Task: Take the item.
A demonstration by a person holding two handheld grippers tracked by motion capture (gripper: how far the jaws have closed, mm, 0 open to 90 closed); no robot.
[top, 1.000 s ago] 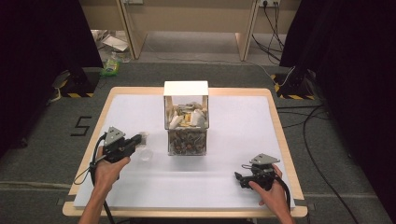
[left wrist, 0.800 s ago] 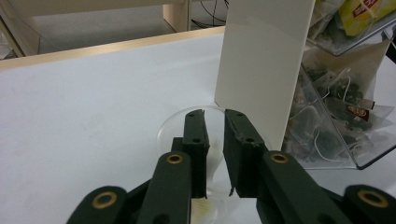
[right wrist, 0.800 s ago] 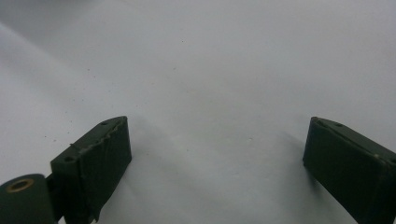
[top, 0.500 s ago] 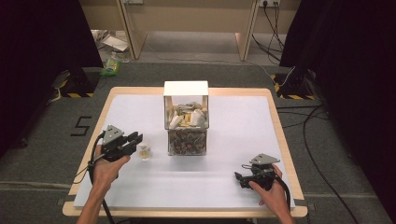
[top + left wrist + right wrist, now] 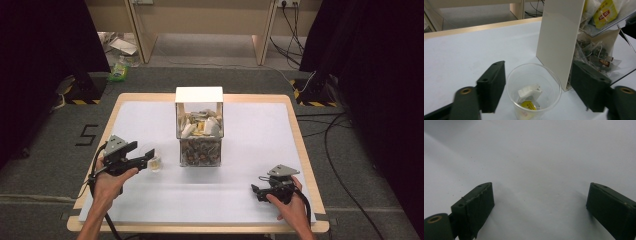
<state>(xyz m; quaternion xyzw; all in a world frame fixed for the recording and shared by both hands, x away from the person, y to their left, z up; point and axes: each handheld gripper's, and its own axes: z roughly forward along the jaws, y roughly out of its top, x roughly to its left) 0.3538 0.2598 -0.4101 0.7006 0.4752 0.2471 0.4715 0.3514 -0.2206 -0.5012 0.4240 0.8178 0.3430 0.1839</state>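
Note:
A clear plastic cup [image 5: 534, 85] stands on the white table between the jaws of my left gripper [image 5: 537, 75], with a gap on each side. A tea bag [image 5: 529, 91] with a yellow tag lies in its bottom. In the high view the cup [image 5: 155, 163] sits left of a clear two-level box [image 5: 199, 132] full of tea bags, and my left gripper [image 5: 148, 159] is open at its left side. My right gripper [image 5: 256, 192] rests open near the table's front right, holding nothing. Its jaws spread wide over the bare table [image 5: 536, 157].
The box's white side panel [image 5: 559, 42] rises just right of the cup, with yellow-tagged tea bags [image 5: 605, 12] above and darker ones [image 5: 596, 53] below. The table's wooden edge [image 5: 200, 228] runs along the front. Cables [image 5: 340, 165] lie on the floor at the right.
My left gripper has drawn back to the left, away from the box, and the cup now shows beyond its jaws. The right gripper has stayed still.

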